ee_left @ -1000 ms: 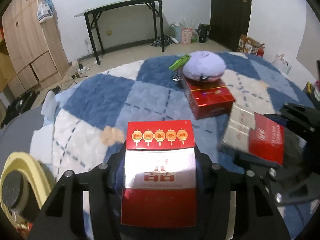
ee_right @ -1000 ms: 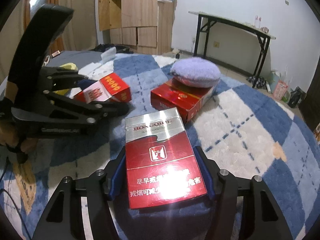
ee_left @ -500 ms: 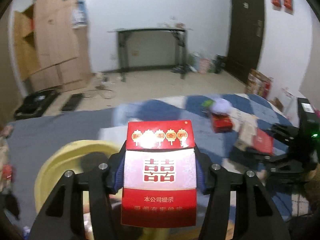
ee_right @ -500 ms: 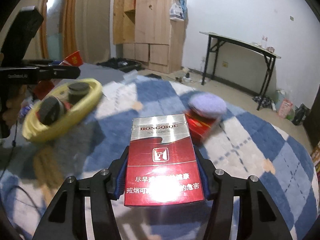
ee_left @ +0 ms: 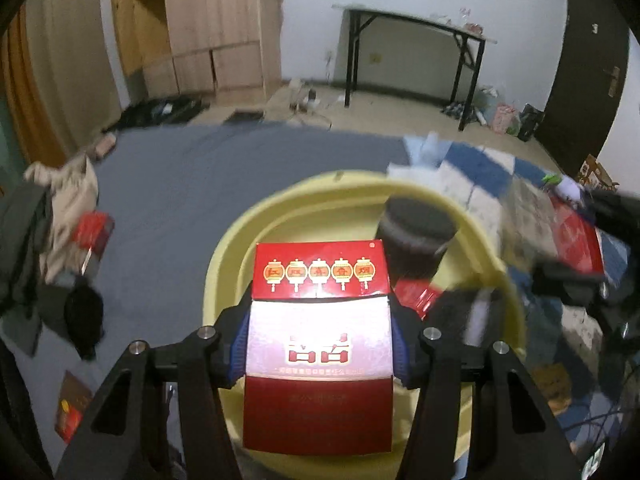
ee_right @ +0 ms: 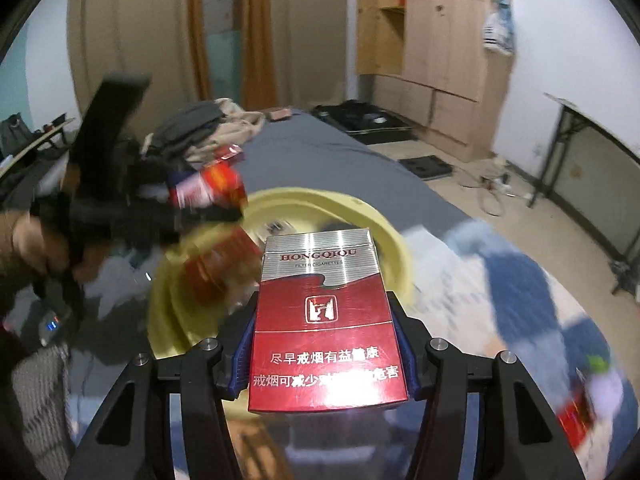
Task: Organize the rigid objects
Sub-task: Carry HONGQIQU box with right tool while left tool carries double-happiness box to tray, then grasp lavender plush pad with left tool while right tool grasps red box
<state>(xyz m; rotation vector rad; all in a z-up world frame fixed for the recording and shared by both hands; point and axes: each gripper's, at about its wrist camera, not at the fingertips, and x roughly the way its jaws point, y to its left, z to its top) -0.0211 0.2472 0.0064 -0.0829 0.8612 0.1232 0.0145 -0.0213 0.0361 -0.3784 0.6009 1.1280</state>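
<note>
Both packs now over yellow basin (ee_left: 240,240).

Wooden wardrobe (ee_left: 208,28), black-legged table (ee_left: 416,36), dark door (ee_left: 580,76), orange curtain (ee_right: 260,32), clothes pile (ee_right: 200,132)

Two red cigarette packs (ee_left: 318,344) (ee_right: 326,328) — above yellow basin (ee_left: 332,208)

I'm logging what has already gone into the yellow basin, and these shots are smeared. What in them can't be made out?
- Left wrist view: the yellow basin's near floor is hidden by the lantern pack in the left claw.
- Left wrist view: the red item beside the dark jar is blurred and half covered.
- Right wrist view: motion blur smears the basin's contents; the HONGQIQU pack in the right claw blocks its near side.
</note>
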